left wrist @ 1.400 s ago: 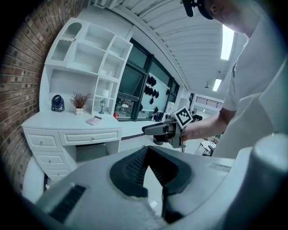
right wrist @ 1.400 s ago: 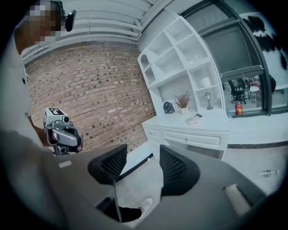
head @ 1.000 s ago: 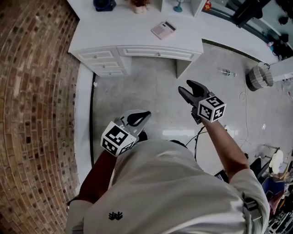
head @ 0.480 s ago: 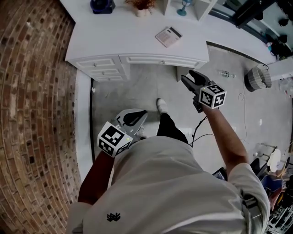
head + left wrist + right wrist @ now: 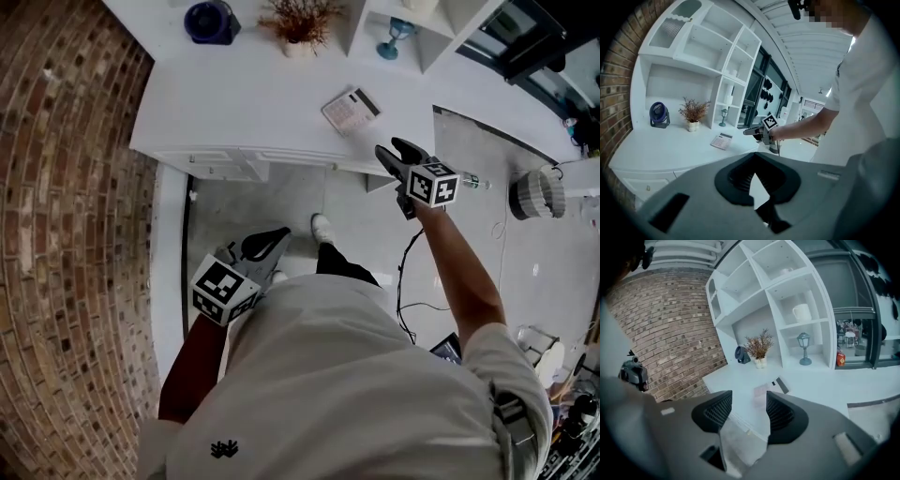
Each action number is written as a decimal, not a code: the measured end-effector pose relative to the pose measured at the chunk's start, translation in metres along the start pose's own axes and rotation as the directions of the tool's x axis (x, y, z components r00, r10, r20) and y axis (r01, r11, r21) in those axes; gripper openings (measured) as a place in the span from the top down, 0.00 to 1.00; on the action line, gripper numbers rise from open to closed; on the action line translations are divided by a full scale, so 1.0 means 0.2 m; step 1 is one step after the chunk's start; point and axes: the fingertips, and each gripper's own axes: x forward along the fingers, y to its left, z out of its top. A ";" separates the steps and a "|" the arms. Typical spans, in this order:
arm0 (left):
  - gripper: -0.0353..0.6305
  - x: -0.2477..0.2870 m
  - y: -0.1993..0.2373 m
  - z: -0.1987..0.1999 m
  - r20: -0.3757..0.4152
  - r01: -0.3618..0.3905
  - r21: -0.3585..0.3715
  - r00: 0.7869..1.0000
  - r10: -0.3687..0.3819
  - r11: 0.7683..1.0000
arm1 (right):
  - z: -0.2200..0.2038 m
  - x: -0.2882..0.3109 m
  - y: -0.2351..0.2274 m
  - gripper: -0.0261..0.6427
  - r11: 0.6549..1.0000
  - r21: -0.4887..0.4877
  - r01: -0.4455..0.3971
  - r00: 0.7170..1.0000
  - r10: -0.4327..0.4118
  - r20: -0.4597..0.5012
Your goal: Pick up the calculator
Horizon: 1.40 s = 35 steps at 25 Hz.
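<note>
The calculator (image 5: 351, 110) is pale with a dark display end and lies flat on the white desk (image 5: 244, 103), close to its front edge. My right gripper (image 5: 391, 148) is held out at the desk's front edge, a short way to the right of the calculator and not touching it; it is open and empty. In the right gripper view the calculator (image 5: 765, 391) shows through the gap of that gripper (image 5: 749, 397). My left gripper (image 5: 279, 236) hangs low over the floor near the person's body, shut and holding nothing. The left gripper view shows the calculator (image 5: 723, 140) far ahead.
A blue fan (image 5: 208, 21), a vase of dried plants (image 5: 298, 23) and a small blue lamp (image 5: 392, 39) stand at the desk's back by white shelves. Drawers (image 5: 211, 159) sit under the desk's left. A brick wall (image 5: 66, 234) runs along the left. A basket (image 5: 534, 192) and cable (image 5: 408, 272) are on the floor.
The person has stepped toward the desk. The right gripper has moved forward to the desk edge beside the calculator. The left gripper stays low and shut.
</note>
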 end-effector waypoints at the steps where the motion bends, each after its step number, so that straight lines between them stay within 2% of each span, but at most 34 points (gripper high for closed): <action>1: 0.94 0.04 0.03 0.03 -0.003 -0.010 -0.002 1.000 0.010 1.000 | 0.03 0.04 -0.06 0.60 1.000 0.000 -0.004 1.000 0.004 -0.006; 7: 0.94 0.24 0.17 0.16 -0.020 -0.061 -0.025 0.998 0.061 0.998 | 0.10 0.29 -0.36 0.59 0.998 0.052 -0.043 0.998 0.045 -0.036; 15: 0.94 0.39 0.32 0.31 -0.033 -0.147 -0.040 0.989 0.146 0.988 | 0.09 0.59 -0.58 0.57 0.983 0.148 -0.111 0.988 0.124 -0.087; 23: 0.94 0.46 0.42 0.34 -0.051 -0.221 -0.078 0.975 0.218 0.972 | 0.04 0.78 -0.66 0.59 0.953 0.238 -0.187 0.966 0.223 -0.135; 29: 0.94 0.50 0.45 0.37 -0.052 -0.241 -0.086 0.970 0.237 0.967 | 0.01 0.85 -0.64 0.64 0.938 0.267 -0.220 0.946 0.272 -0.175; 35: 0.94 0.52 0.47 0.39 -0.038 -0.253 -0.106 0.967 0.251 0.962 | -0.04 0.89 -0.61 0.67 0.933 0.278 -0.227 0.909 0.305 -0.282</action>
